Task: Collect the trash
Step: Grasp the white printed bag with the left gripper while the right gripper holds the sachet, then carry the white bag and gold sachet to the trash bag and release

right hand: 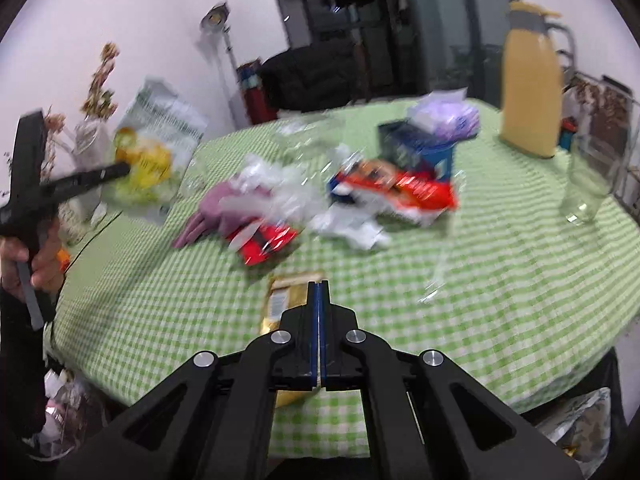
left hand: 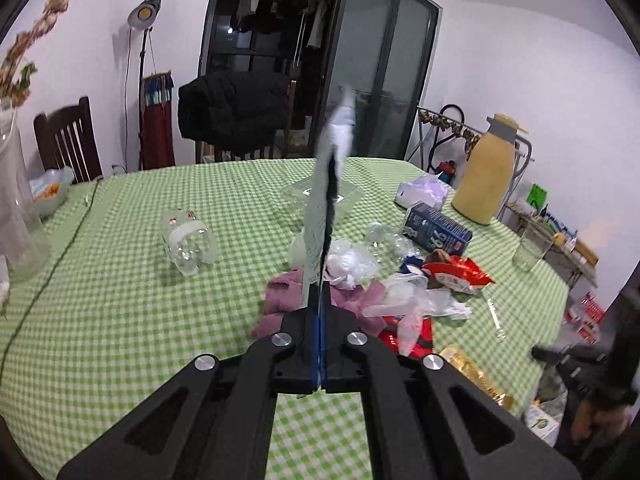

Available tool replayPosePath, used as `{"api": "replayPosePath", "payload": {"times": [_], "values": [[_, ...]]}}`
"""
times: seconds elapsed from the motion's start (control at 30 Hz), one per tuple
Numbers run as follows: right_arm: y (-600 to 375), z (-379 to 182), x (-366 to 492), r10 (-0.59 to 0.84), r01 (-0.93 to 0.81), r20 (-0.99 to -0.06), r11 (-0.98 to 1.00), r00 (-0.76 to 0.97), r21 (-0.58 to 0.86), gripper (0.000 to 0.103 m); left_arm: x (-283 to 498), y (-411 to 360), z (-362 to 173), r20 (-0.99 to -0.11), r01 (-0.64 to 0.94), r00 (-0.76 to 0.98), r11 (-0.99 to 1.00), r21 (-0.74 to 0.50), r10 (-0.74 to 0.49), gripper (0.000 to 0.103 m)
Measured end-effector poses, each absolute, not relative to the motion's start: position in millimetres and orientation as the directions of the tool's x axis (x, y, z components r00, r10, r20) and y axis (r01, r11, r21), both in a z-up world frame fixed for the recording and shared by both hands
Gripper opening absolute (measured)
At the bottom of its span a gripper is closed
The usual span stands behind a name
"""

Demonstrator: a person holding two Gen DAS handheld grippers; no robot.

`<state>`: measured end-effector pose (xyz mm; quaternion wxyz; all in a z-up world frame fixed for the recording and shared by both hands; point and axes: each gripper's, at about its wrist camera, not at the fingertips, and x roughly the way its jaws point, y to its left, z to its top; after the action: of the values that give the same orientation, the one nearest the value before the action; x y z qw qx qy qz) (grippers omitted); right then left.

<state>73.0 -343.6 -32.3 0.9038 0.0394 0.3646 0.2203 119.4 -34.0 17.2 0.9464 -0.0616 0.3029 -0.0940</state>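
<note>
My left gripper is shut on a flat snack bag, which I see edge-on, standing up from the pads above the table. In the right wrist view the same left gripper, in a person's hand, holds the bag, white with yellow and green print, lifted at the left. My right gripper is shut, with nothing seen between its pads, and hovers over a gold packet near the table's front edge. The trash pile holds red wrappers, clear plastic and a blue carton.
The green checked tablecloth also carries a purple cloth, a crushed clear bottle, a yellow thermos, a drinking glass, a clear tray and a glass vase. Bags lie on the floor beside the table.
</note>
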Motion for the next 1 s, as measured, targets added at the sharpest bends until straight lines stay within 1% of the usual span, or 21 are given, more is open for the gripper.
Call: {"api": "replayPosePath", "payload": {"times": [0.03, 0.07, 0.1, 0.13, 0.2, 0.43, 0.5, 0.6, 0.63, 0.67, 0.7, 0.83, 1.0], "values": [[-339, -38, 73, 0.431, -0.372, -0.646, 0.898, 0.630, 0.237, 0.011, 118, -34, 18, -0.557, 0.148, 0.798, 0.971, -0.189, -0.230, 0.000], [-336, -44, 74, 0.436, -0.366, -0.650, 0.896, 0.623, 0.250, 0.040, 117, -33, 19, -0.554, 0.151, 0.798, 0.968, -0.198, -0.238, 0.000], [-333, -50, 75, 0.435, -0.354, -0.655, 0.898, 0.618, 0.262, 0.057, 116, -35, 19, -0.553, 0.152, 0.797, 0.967, -0.203, -0.241, 0.000], [-331, -54, 75, 0.433, -0.350, -0.656, 0.899, 0.618, 0.264, 0.070, 114, -37, 20, -0.553, 0.154, 0.796, 0.967, -0.205, -0.244, 0.000], [-324, -63, 76, 0.428, -0.352, -0.668, 0.900, 0.608, 0.256, 0.070, 110, -40, 21, -0.550, 0.159, 0.798, 0.966, -0.205, -0.248, 0.000], [-307, -87, 83, 0.334, -0.307, -0.722, 0.935, 0.606, 0.175, 0.070, 98, -51, 28, -0.532, 0.177, 0.808, 0.966, -0.191, -0.253, 0.000], [-305, -88, 81, 0.323, -0.307, -0.715, 0.939, 0.620, 0.157, 0.070, 95, -53, 30, -0.528, 0.183, 0.810, 0.965, -0.185, -0.255, 0.000], [-297, -91, 75, 0.289, -0.333, -0.720, 0.939, 0.631, 0.085, 0.069, 93, -59, 33, -0.527, 0.185, 0.813, 0.968, -0.169, -0.247, 0.000], [-293, -93, 72, 0.267, -0.343, -0.719, 0.938, 0.642, 0.041, 0.066, 94, -61, 33, -0.527, 0.185, 0.814, 0.969, -0.163, -0.244, 0.000], [-294, -93, 69, 0.285, -0.356, -0.712, 0.933, 0.642, 0.053, 0.058, 93, -63, 33, -0.526, 0.189, 0.814, 0.969, -0.160, -0.246, 0.000], [-294, -92, 67, 0.285, -0.353, -0.711, 0.934, 0.643, 0.055, 0.055, 93, -65, 33, -0.527, 0.194, 0.812, 0.968, -0.161, -0.250, 0.000], [-299, -93, 63, 0.300, -0.369, -0.700, 0.928, 0.648, 0.055, 0.055, 94, -78, 35, -0.522, 0.216, 0.809, 0.963, -0.164, -0.270, 0.000], [-304, -92, 62, 0.320, -0.383, -0.706, 0.921, 0.631, 0.075, 0.050, 91, -93, 38, -0.516, 0.248, 0.805, 0.956, -0.158, -0.294, 0.000]]}}
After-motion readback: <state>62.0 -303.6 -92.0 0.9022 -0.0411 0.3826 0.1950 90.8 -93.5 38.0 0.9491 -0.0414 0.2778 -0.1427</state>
